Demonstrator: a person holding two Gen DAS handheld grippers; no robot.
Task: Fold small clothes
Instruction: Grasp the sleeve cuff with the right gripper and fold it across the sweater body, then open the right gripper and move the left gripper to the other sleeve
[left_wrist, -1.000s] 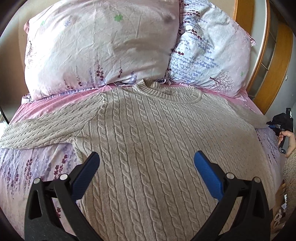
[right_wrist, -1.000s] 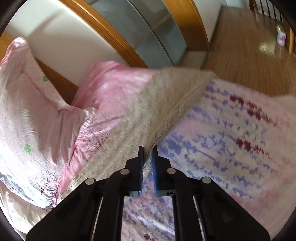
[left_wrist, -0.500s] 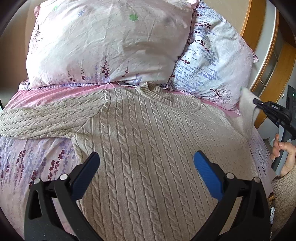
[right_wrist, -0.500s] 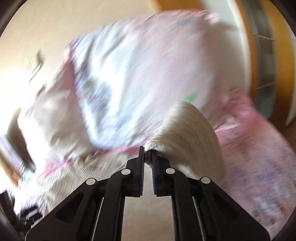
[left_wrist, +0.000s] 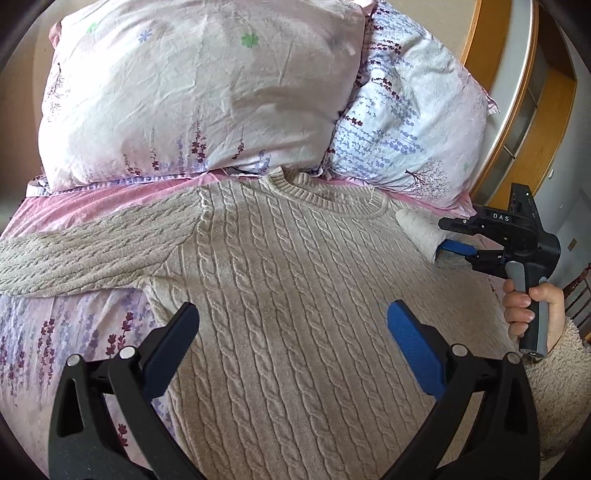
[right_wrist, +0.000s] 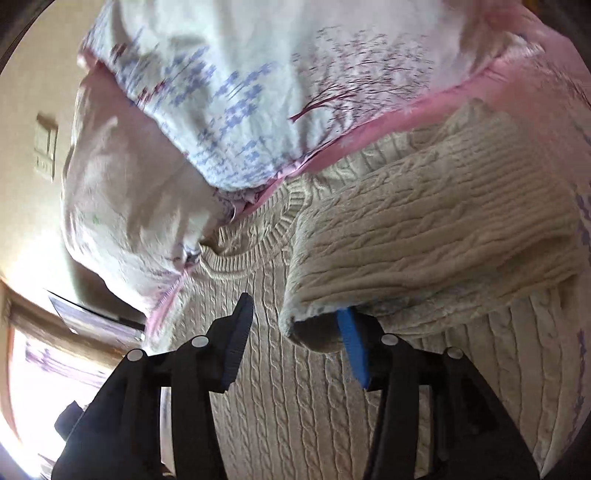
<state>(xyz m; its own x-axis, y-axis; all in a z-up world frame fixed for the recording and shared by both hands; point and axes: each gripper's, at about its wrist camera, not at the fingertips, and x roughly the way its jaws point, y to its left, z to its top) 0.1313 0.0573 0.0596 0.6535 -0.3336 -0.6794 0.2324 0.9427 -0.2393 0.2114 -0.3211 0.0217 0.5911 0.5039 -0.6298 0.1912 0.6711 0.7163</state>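
The left gripper (left_wrist: 291, 325) hovers with jaws wide apart over the sweater (left_wrist: 295, 295) on the bed. The right gripper (right_wrist: 295, 325), jaws spread, has the sleeve cuff (right_wrist: 314, 328) draped against its right finger. Beyond, pillows (left_wrist: 203, 92) hide the headboard; the other sleeve (left_wrist: 74, 254) runs out of frame.

Two floral pillows (left_wrist: 199, 92) on a bed (left_wrist: 74, 199); wooden-framed door (left_wrist: 517, 122) beyond.

The bed (left_wrist: 48, 332) is covered with a pink sheet printed with purple lavender sprigs. A beige cable-knit sweater (left_wrist: 295, 314) is spread flat across it through the middle of the frame. Two floral pillows (left_wrist: 199, 92) are propped side by side at the top, above the sweater's collar.
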